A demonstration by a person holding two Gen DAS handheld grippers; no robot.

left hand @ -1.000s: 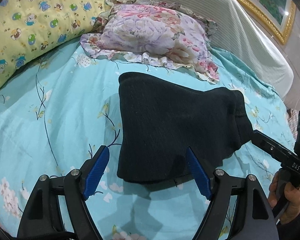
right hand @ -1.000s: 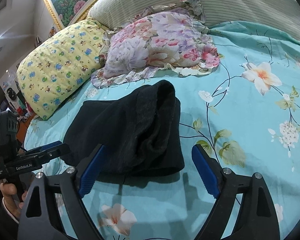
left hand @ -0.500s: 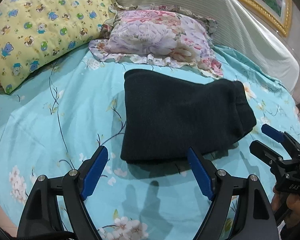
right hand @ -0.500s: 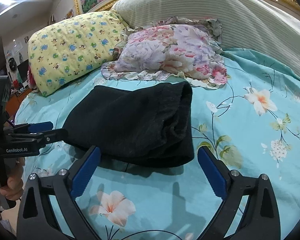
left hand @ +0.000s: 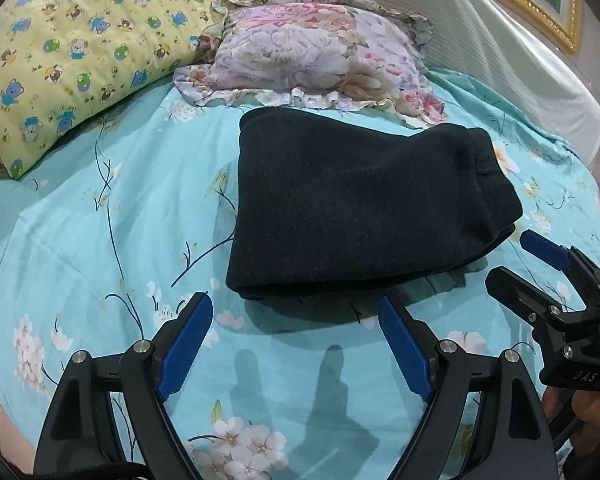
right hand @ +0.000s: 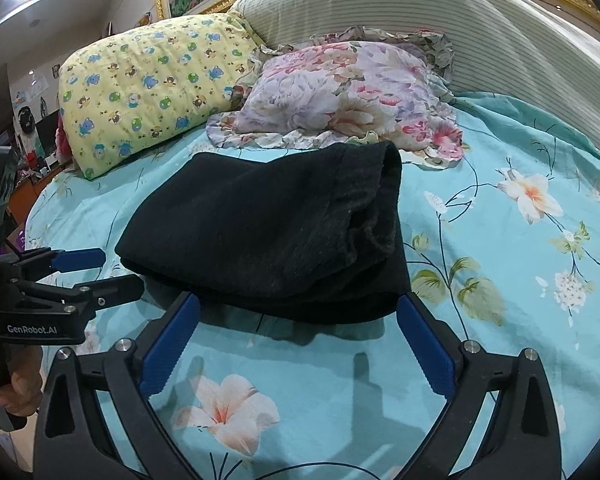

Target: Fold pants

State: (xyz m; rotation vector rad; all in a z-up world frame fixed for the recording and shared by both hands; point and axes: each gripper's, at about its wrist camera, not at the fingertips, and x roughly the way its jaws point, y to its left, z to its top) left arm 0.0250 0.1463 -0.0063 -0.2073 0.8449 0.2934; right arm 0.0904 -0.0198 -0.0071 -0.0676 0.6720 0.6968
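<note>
Pants, black knit fabric folded into a thick rectangle (left hand: 356,208), lie on the turquoise floral bedsheet (left hand: 100,240), toward twelve o'clock from my left tool (left hand: 296,344) and right tool (right hand: 296,332). Both tools' jaws have just been opening and stand spread, nothing between them.

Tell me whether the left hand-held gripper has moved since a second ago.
Yes. The left hand-held gripper backed away from the folded black pants, its jaws just opening wider, empty.
</note>
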